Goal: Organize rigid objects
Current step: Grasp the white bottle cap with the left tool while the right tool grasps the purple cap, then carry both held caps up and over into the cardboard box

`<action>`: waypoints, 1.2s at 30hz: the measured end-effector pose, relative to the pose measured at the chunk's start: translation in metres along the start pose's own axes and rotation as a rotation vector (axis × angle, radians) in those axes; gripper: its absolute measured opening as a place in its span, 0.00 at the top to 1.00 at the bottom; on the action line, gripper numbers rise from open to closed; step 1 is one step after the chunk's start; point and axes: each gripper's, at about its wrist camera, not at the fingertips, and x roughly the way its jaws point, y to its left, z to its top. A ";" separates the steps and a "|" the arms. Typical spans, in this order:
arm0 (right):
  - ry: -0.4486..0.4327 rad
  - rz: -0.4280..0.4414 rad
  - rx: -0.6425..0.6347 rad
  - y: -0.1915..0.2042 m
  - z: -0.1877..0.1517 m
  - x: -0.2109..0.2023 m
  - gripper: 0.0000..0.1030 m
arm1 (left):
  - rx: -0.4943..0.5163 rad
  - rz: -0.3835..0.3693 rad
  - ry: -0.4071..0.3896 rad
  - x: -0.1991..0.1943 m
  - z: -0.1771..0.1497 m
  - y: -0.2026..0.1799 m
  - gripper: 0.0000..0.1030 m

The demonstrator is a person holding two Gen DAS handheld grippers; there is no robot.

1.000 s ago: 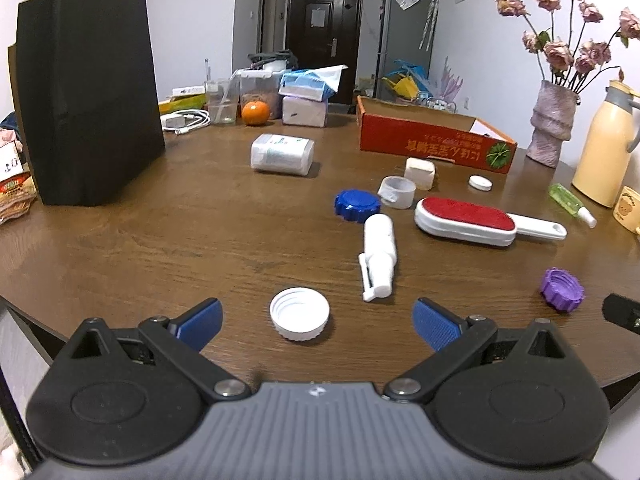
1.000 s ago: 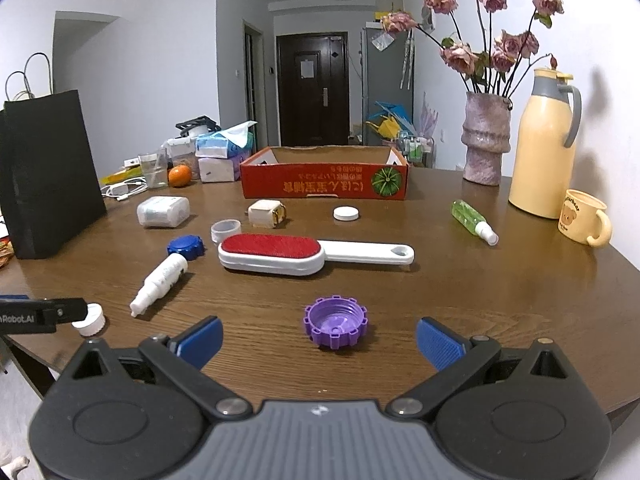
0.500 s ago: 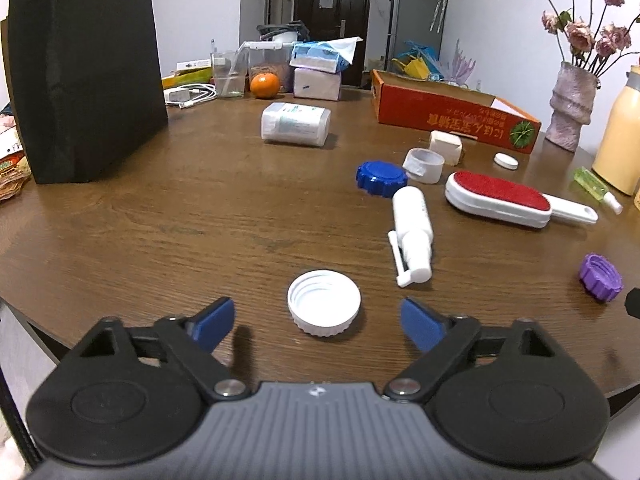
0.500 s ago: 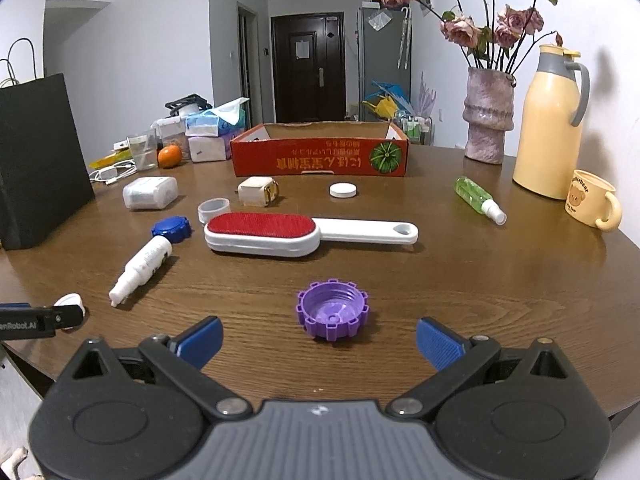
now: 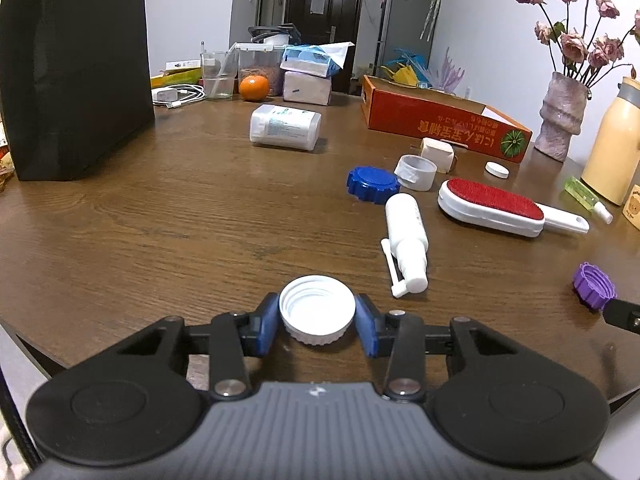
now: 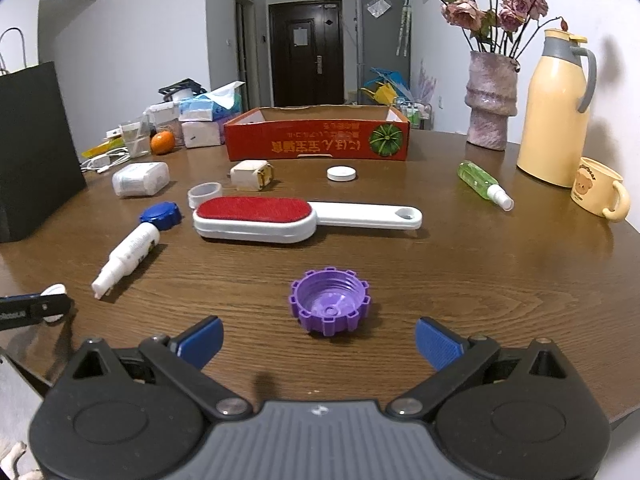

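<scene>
Left gripper (image 5: 317, 322) just closed, fingers (image 5: 267, 326) clamped on the white cap (image 5: 317, 309), open side up at the near edge of the surface (image 5: 180, 216). Right gripper (image 6: 319, 342) spread wide, purple cap (image 6: 330, 305) just ahead, untouched. Step in hand: grasping caps. Next, probably: lift the white one clear, carry past the spray bottle (image 5: 406, 240) toward the red box (image 6: 318, 139) farther back.

Black paper bag (image 5: 76, 68) upright at table's far left. Orange (image 5: 254, 88), clear cup (image 5: 216, 75), tissue packs (image 5: 308, 76) beyond. Vase with dried roses (image 6: 491, 116), yellow thermos (image 6: 556, 108), bear mug (image 6: 598, 194) at right.
</scene>
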 end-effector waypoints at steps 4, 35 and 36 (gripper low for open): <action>0.006 -0.010 0.020 -0.004 0.002 0.006 0.08 | 0.002 0.001 -0.010 0.000 0.003 -0.002 0.60; -0.002 0.047 0.046 -0.010 0.014 0.037 0.50 | 0.022 -0.025 -0.034 0.008 0.023 -0.016 0.60; -0.006 0.051 0.043 -0.010 0.015 0.036 0.50 | 0.023 -0.028 -0.037 0.008 0.024 -0.016 0.60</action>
